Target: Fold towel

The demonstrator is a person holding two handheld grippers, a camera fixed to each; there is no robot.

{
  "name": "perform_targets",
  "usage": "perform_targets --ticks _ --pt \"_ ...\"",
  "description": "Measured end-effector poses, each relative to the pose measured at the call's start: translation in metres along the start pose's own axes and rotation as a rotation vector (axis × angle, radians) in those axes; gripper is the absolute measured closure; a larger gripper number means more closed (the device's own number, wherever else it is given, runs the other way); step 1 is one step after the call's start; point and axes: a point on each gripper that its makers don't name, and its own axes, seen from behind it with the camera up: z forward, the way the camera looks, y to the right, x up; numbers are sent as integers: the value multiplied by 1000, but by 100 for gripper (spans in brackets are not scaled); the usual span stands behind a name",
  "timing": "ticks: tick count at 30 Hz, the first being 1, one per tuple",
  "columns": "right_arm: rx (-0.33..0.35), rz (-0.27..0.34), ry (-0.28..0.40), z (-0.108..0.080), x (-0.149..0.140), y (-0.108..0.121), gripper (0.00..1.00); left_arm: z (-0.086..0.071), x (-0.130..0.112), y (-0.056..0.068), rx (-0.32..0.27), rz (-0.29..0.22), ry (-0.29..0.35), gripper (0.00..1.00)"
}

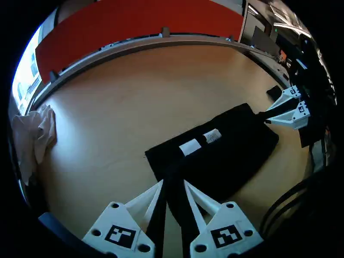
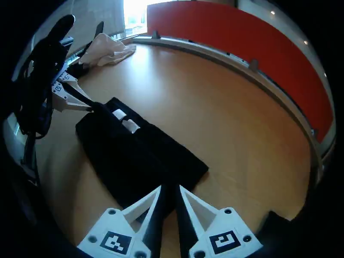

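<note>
towel: black towel (image 1: 232, 146) lay flat on the worktop (image 1: 129, 94) as a long narrow strip. It looked already doubled lengthwise. A white label (image 1: 190, 147) faced up, nearer the left gripper's end.
left gripper: left gripper (image 1: 174, 181) had its fingers drawn narrow, with black fabric pinched between them at one short end of the strip.
right gripper: right gripper (image 2: 170, 187) was the same, fingers nearly together on the opposite short end. In the left gripper view it sat at the far corner, cloth pulled to a small peak at its tips.
why held so: one grip per end kept the strip straight and lightly taut between the two. My read: setup for carrying one end over onto the other.
progress: judged partway. Lengthwise fold done, crosswise fold not yet made.
next move needs: both ends lifted evenly, otherwise the edges would land skewed.
risk: thin pinch near a corner, so the fabric could slip out or the layers could separate mid-lift.
surface: light wood, smooth, some glare. Low friction likely, so the towel could slide if dragged.
edge: a curved raised rim ran along the back of the worktop.
other cloth: a crumpled pale cloth (image 1: 34, 133) lay near the worktop edge, well apart from the towel.
room: red panel (image 1: 137, 21) stood behind the rim, with a bright window (image 2: 135, 13) beyond. Dark clutter at the sides was too blurred to identify.
</note>
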Motion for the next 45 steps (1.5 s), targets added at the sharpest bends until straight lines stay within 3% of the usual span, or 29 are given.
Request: perform_targets --ticks 6,8,10,17,25,29,36,45 --pt "-28 26 -2 8 -3 6 62 6 3 -7 24 22 -1 54" --pt "-32 32 -1 9 -3 7 54 7 3 -9 32 27 -2 52" --pt "-41 33 -1 10 -2 9 46 8 4 -11 40 29 -2 40" --pt "-82 18 0 12 -1 20 32 9 3 -15 45 27 -13 34" --pt "-117 15 17 12 8 31 30 9 10 -25 67 23 4 26" --pt "-129 13 24 11 11 35 17 7 17 -31 87 37 20 20" --pt "-149 11 43 7 17 42 6 2 25 -39 110 36 46 20" --pt "-148 16 57 -5 17 38 6 -10 23 -36 102 31 55 20"
